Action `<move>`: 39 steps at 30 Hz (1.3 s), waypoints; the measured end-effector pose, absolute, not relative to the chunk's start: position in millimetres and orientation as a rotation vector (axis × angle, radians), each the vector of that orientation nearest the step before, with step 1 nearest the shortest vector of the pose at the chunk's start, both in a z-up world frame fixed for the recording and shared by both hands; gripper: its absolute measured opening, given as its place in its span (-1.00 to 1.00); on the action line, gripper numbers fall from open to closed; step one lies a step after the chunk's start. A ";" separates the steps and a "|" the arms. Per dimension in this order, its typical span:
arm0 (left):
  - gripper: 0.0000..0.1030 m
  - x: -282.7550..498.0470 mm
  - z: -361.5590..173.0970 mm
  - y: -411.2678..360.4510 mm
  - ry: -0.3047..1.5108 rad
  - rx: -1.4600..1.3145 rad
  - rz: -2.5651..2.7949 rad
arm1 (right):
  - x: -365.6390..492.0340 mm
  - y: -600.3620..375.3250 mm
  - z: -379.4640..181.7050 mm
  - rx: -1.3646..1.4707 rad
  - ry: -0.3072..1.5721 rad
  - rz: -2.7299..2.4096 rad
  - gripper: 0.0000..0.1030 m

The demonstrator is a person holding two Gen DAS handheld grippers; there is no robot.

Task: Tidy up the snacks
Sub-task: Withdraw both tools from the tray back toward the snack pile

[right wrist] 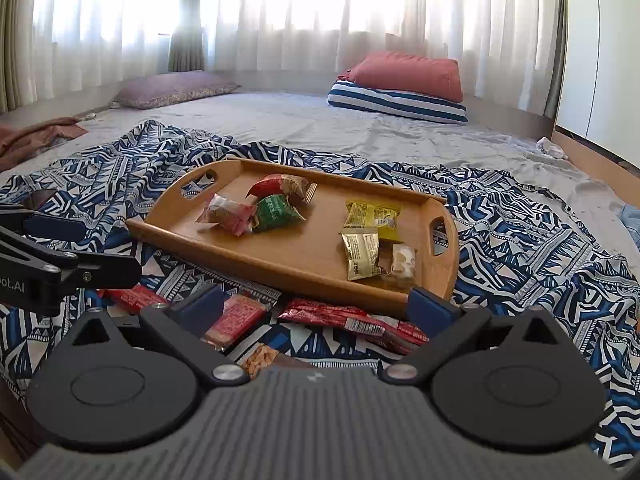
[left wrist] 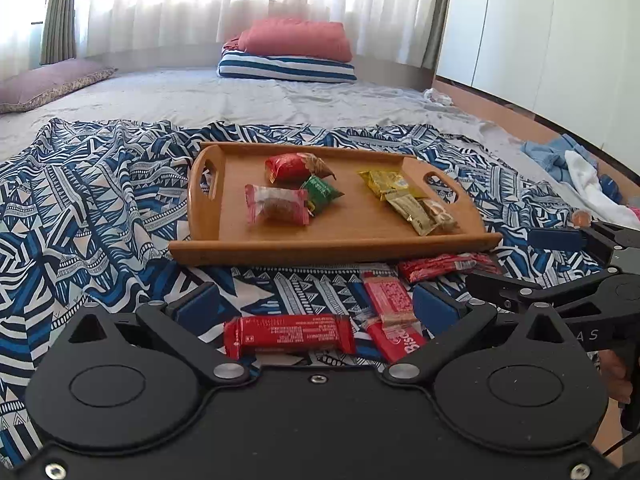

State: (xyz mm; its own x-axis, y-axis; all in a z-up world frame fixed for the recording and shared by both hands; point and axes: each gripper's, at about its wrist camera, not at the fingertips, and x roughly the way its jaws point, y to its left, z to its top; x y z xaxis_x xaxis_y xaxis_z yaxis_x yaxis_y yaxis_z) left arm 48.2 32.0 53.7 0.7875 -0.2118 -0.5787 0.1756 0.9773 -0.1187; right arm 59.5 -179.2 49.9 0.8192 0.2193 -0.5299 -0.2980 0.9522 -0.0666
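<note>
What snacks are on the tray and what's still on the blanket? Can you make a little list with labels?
tray: wooden tray on the patterned blanket
tray, one end: red packet, green packet, pink packet
tray, other end: yellow packet, two beige packets
still on blanket: red bars near the tray's front edge
left gripper: open, empty
right gripper: open, empty

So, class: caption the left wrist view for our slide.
Open left gripper over red snack bars before the wooden tray.

"Bisc" on red wrapper point(left wrist: 394, 338), "ot.AI" on left gripper point(right wrist: 120, 272)
</note>
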 end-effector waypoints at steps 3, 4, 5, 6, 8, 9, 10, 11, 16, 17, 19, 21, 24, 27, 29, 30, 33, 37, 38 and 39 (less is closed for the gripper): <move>0.99 47.9 45.9 32.1 0.650 -0.057 -0.207 | 54.6 -176.9 42.1 -0.168 0.554 0.277 1.00; 0.99 47.8 43.6 31.7 0.656 -0.056 -0.206 | 53.9 -176.6 39.7 -0.170 0.558 0.278 1.00; 0.99 47.8 41.5 31.3 0.660 -0.054 -0.205 | 52.5 -176.5 37.2 -0.172 0.563 0.280 1.00; 0.99 47.7 39.7 30.9 0.663 -0.053 -0.205 | 51.4 -176.4 34.4 -0.173 0.569 0.280 1.00; 0.99 47.9 37.1 29.8 0.667 -0.050 -0.205 | 50.0 -177.4 29.8 -0.171 0.579 0.279 1.00; 0.99 48.0 35.8 29.4 0.668 -0.048 -0.204 | 49.9 -177.4 27.5 -0.169 0.584 0.279 1.00; 0.99 48.3 34.4 28.5 0.671 -0.045 -0.202 | 49.6 -177.9 25.2 -0.166 0.588 0.279 1.00; 0.99 48.6 33.0 28.1 0.674 -0.044 -0.201 | 49.8 -178.2 23.0 -0.166 0.593 0.277 1.00; 0.99 49.7 27.2 26.0 0.690 -0.044 -0.198 | 51.5 -180.1 15.2 -0.166 0.610 0.263 1.00; 0.99 50.1 26.0 25.7 0.693 -0.045 -0.198 | 52.0 -180.8 14.0 -0.161 0.613 0.262 1.00; 0.99 50.6 23.7 24.7 0.700 -0.045 -0.197 | 52.9 -182.2 12.0 -0.154 0.620 0.259 1.00; 0.99 51.2 21.8 24.3 0.706 -0.045 -0.197 | 53.7 -183.2 10.4 -0.151 0.625 0.256 1.00; 0.99 52.1 19.6 23.3 0.712 -0.043 -0.197 | 53.9 -184.5 8.8 -0.147 0.628 0.255 1.00; 0.99 53.2 17.9 21.6 0.719 -0.041 -0.198 | 54.7 -185.9 7.4 -0.142 0.630 0.253 1.00; 0.99 53.6 16.5 20.5 0.721 -0.040 -0.198 | 55.8 -186.5 6.1 -0.138 0.634 0.251 1.00; 0.99 54.6 15.9 20.1 0.723 -0.041 -0.198 | 56.1 -187.0 5.4 -0.137 0.635 0.250 1.00; 0.99 55.9 14.6 19.4 0.727 -0.047 -0.198 | 57.8 -187.4 3.1 -0.134 0.640 0.246 1.00; 0.99 58.2 12.9 19.7 0.728 -0.054 -0.194 | 57.9 -190.0 -0.4 -0.122 0.646 0.248 1.00; 0.99 59.0 13.0 20.2 0.725 -0.054 -0.188 | 58.3 -190.4 -0.9 -0.118 0.647 0.249 1.00; 0.99 59.8 13.4 20.8 0.721 -0.055 -0.176 | 58.7 -190.4 -1.3 -0.115 0.648 0.249 1.00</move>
